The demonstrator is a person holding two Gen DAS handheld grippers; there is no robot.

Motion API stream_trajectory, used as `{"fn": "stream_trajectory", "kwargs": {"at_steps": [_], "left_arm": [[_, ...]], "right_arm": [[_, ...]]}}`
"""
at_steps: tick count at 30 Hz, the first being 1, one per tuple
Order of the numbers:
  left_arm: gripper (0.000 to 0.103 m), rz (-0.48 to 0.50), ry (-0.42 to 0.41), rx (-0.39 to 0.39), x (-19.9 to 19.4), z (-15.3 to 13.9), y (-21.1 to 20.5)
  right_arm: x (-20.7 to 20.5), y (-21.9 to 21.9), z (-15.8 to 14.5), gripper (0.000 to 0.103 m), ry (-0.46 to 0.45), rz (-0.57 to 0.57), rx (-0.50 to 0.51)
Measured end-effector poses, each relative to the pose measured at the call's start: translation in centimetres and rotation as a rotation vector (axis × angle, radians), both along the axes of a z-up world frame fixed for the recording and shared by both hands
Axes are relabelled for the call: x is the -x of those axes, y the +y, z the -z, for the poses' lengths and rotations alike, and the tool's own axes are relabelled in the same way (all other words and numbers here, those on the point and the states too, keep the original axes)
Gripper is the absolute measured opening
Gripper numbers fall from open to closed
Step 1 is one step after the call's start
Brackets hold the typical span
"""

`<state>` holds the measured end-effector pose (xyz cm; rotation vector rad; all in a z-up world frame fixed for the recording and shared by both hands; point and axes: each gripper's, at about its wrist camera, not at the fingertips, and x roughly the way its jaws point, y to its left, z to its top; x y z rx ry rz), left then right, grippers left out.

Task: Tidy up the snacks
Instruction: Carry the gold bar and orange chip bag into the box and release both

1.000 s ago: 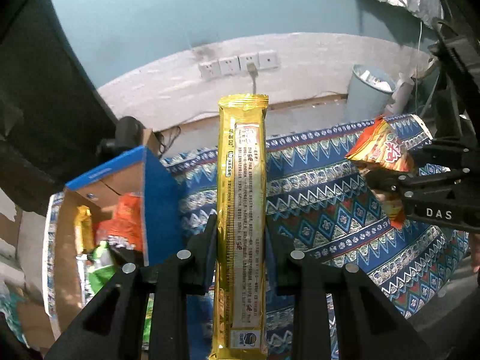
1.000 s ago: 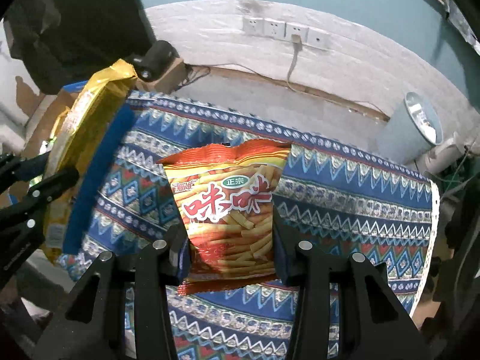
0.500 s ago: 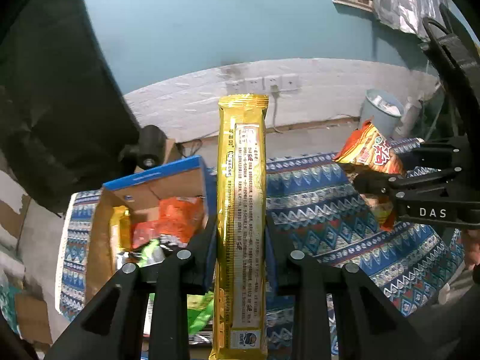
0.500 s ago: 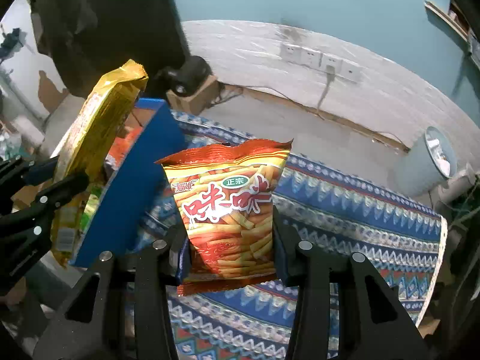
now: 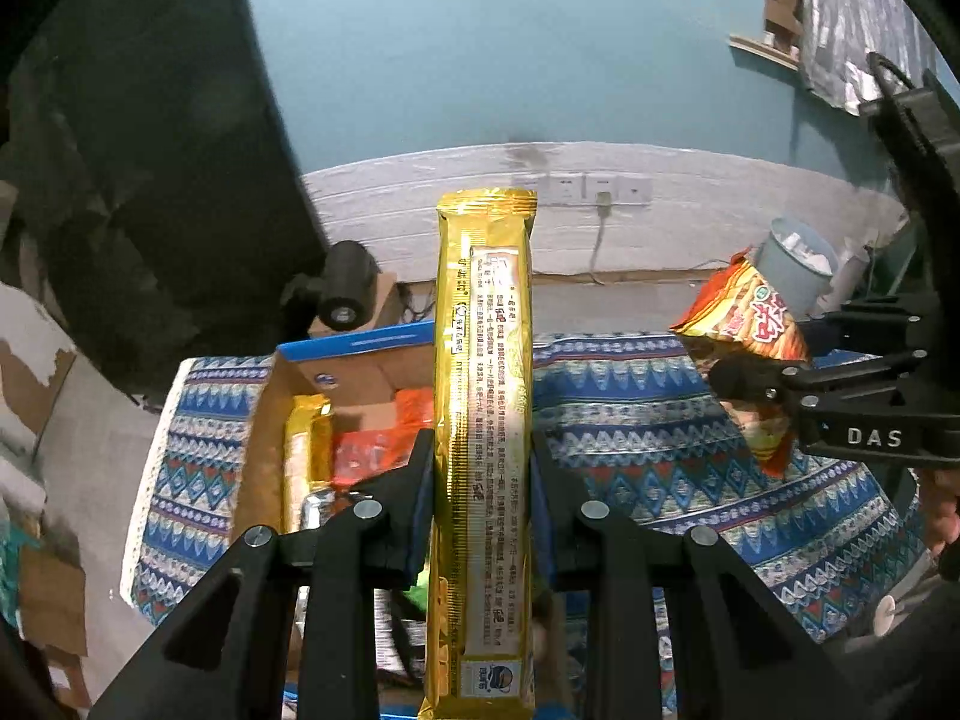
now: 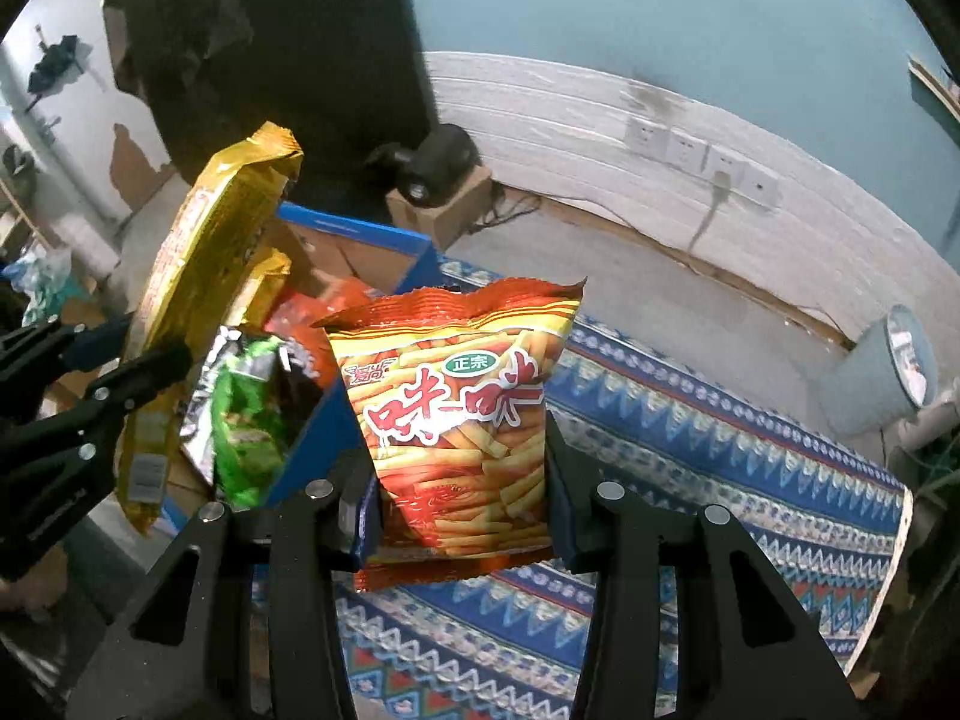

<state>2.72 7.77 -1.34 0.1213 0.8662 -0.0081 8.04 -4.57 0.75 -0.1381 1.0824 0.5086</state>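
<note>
My left gripper is shut on a long gold snack pack that stands upright between the pads. An orange-red bag of fries-style snack is clamped in my right gripper, held in the air. Both hang near an open cardboard box with a blue rim, which holds a gold pack, orange packs and a green bag. In the right wrist view the left gripper and its gold pack are over the box. The left wrist view shows the right gripper with the orange bag to the right.
A blue patterned cloth covers the table; its right edge drops off. Behind stand a small carton with a black device, wall sockets, a grey bin on the floor and a dark curtain.
Both grippers have carried their packs leftwards and upwards, from over the cloth to the box. The box's inside has come into both views. Neither grip has changed.
</note>
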Motion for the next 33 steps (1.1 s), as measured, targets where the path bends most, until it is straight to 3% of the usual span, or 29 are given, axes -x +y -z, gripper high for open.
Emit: {"fn": "stream_trajectory", "kwargs": {"at_steps": [17, 33], "left_arm": [[0.028, -0.162, 0.025, 0.023, 0.6, 2.3, 8.9], [0.029, -0.228, 0.091, 0.034, -0.6, 5.1, 11.5]], "right_arm": [[-0.9, 9.5, 0.9, 0.043, 0.022, -0.125, -0.004], [-2.3, 13.9, 3.5, 0.043, 0.122, -0.163, -0.013]]}}
